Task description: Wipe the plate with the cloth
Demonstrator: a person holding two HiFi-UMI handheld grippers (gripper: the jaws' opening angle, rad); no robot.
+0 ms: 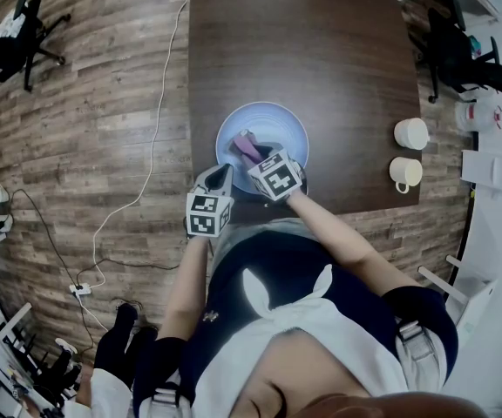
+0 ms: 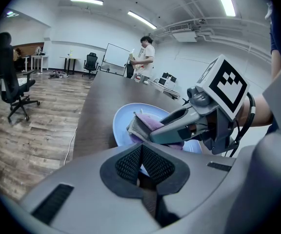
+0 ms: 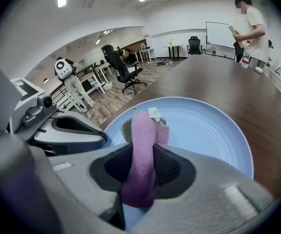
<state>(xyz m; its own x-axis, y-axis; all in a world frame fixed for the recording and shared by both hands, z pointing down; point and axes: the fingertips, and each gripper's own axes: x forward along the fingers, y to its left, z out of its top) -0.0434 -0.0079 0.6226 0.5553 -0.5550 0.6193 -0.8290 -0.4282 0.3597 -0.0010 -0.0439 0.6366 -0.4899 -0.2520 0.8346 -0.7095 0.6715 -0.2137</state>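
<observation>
A light blue plate (image 1: 273,116) lies near the front edge of the dark table. My right gripper (image 1: 253,152) is over the plate's near part and is shut on a purple cloth (image 1: 248,145). In the right gripper view the cloth (image 3: 143,138) runs between the pads and hangs onto the plate (image 3: 204,130). My left gripper (image 1: 219,179) is at the plate's near left rim. In the left gripper view its pads (image 2: 130,165) are pinched together with a sliver of the plate's rim between them, and the cloth (image 2: 143,123) lies just beyond on the plate (image 2: 122,126).
Two white cups (image 1: 411,133) (image 1: 404,172) stand at the table's right edge. The dark table (image 1: 303,42) stretches away beyond the plate. A person (image 3: 250,26) stands at its far end. Office chairs (image 2: 11,82) and a cable (image 1: 151,146) are on the wooden floor to the left.
</observation>
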